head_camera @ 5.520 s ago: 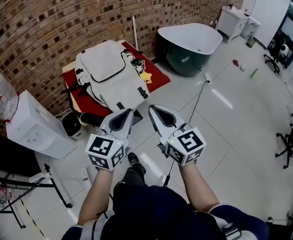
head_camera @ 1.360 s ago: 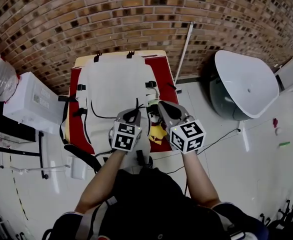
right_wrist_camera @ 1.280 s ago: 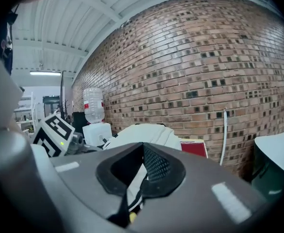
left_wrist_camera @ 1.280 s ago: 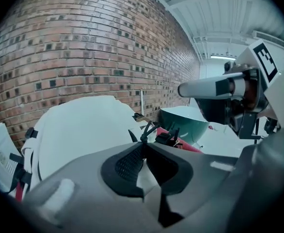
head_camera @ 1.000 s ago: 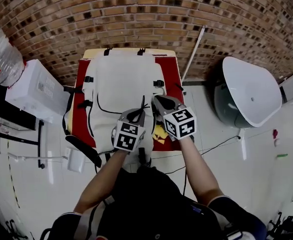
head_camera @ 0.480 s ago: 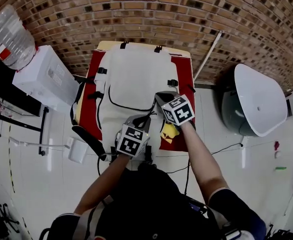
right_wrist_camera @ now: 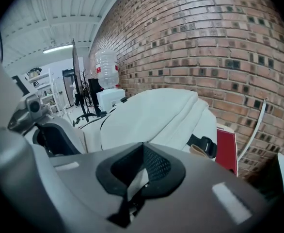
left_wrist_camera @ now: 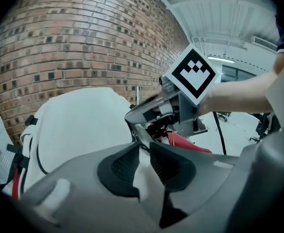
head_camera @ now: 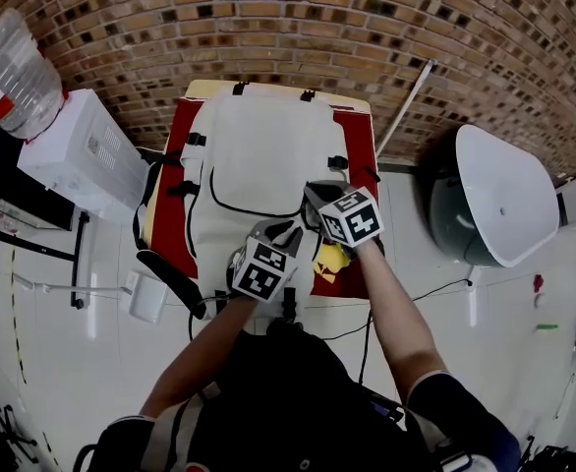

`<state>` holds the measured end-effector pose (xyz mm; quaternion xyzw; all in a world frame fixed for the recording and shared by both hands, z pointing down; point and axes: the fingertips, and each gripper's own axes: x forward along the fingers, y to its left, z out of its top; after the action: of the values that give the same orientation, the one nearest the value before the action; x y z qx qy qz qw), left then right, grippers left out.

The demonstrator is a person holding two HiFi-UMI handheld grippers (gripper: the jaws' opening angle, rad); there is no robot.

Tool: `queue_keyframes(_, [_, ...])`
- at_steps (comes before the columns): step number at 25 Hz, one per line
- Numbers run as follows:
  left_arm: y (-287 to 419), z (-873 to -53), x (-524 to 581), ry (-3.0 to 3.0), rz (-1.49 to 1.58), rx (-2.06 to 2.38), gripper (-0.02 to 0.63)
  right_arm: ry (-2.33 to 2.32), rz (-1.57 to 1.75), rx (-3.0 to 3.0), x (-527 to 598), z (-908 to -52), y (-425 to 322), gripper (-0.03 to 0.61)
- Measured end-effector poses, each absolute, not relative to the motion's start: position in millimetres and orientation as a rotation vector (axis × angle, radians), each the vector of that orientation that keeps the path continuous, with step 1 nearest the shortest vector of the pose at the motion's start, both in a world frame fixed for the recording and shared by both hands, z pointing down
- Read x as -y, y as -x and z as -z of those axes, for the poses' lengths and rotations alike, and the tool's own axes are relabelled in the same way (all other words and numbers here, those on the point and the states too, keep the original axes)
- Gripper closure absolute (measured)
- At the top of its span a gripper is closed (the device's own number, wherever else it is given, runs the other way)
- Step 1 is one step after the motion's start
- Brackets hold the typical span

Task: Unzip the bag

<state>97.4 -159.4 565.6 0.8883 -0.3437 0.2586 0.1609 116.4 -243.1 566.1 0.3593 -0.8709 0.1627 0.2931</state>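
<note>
Lying flat on the red mat (head_camera: 352, 141), the backpack (head_camera: 259, 150) points its long axis away from the person, toward the brick wall (head_camera: 298, 28). Both grippers are at its near right corner. The left gripper (head_camera: 286, 230) has its jaws opening, with a narrow gap between them. Nothing is pressed by the pads; only the white cloth of the bag shows through the gap. A thin dark cord (left_wrist_camera: 134, 137), which I judge to be the zip pull, lies just ahead of these tips, slightly to their left in the left gripper view, and runs up toward the right gripper (head_camera: 316, 193). The right gripper is closed at the bag's right edge, with a slip of white between its pads, apparently the bag's cloth. So the left gripper is the nearer one to the pull, and I think it must close on the cord and draw it along the dark zip line (head_camera: 231, 207).

Counted: one backpack, one red mat, two grippers, one cord that I can see.
</note>
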Motion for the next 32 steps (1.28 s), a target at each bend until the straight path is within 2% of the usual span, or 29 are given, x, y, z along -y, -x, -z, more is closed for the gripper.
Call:
queue_keyframes(3, [-112.3,-574.5,165.6,-2.510,-0.781,0.947,0.497,-0.950,-0.450,2.336,243.9,-563.6,-116.7,0.574])
queue_keyframes(13, [-122.8,-601.9,188.9,-2.342,-0.917,1.096,0.492,-0.889,-0.492,2.411,244.5,-555.7,-119.7,0.574])
queue_keyframes(15, [-123.8,-606.8,192.2,-2.320,-0.937,1.096,0.499,-0.883,-0.499,2.421,243.9,-555.5,-119.5,0.574])
queue_keyframes(19, [-121.4,-615.3,199.3,-2.285,-0.981,1.062,0.592,-0.873,-0.507,2.435,242.5,-555.0,-121.1,0.574])
queue_keyframes(32, [-107.5,-589.7,177.7,-2.377,-0.986,0.954,0.615,-0.835,-0.479,2.469,245.2,-548.9,-109.8,0.574])
